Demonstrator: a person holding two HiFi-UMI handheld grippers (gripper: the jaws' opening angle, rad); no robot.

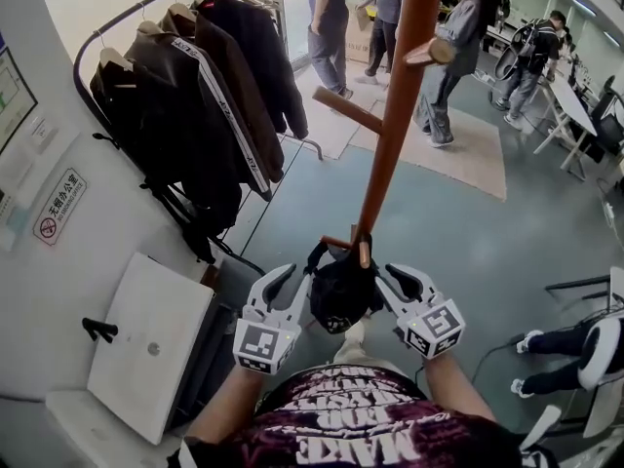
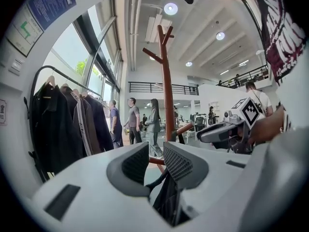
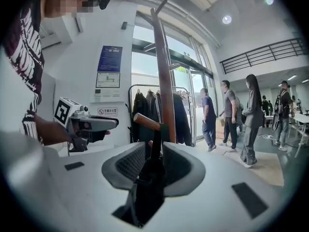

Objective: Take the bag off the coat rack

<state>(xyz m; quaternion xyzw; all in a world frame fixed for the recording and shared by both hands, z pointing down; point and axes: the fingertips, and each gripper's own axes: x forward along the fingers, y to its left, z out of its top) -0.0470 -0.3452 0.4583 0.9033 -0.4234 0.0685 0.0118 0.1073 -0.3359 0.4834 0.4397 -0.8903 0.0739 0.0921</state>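
Evidently soft and light, the black bag (image 1: 341, 295) hangs slack from a low peg (image 1: 363, 253) of the wooden coat rack (image 1: 390, 115). I judge it limp fabric, best taken by the strap close under the peg and lifted clear. My left gripper (image 1: 295, 289) and right gripper (image 1: 385, 283) flank it, both released, with strap fabric between each pair of parted jaws. Beneath is a smooth grey floor (image 1: 458, 242). A rail of dark jackets (image 1: 195, 96) stands to the left, and people (image 1: 327, 27) stand beyond.
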